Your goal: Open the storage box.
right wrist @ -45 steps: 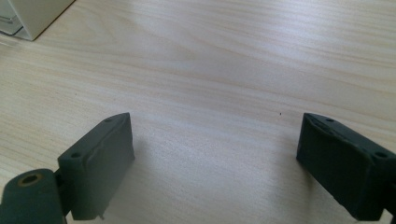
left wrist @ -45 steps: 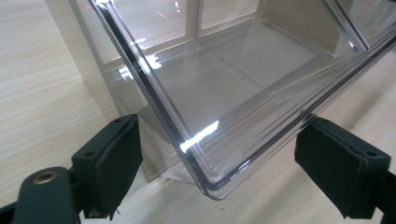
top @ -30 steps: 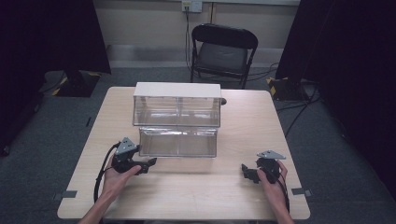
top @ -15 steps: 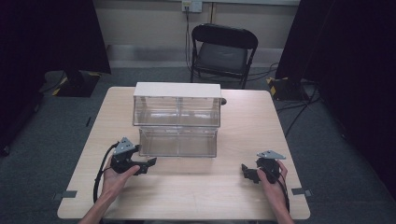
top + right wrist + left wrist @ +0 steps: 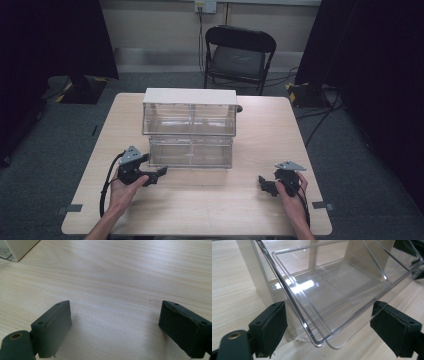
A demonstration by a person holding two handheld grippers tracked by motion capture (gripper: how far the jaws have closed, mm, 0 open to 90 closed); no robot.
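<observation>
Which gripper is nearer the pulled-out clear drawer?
Left. The left gripper sits at the clear drawer's front left corner, open jaws astride its rim without pressing. The right gripper rests apart on the table, off past the drawer's right end.

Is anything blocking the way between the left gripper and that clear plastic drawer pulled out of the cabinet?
Nothing visible does. The left gripper sits right at the pulled-out clear plastic drawer; the drawer's near corner lies between its open jaws, with only bare light wooden table around.

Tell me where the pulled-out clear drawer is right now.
In the high view the drawer sticks out of the lower row of the clear cabinet at table centre, its front left corner just beside the left hand-held gripper.
</observation>
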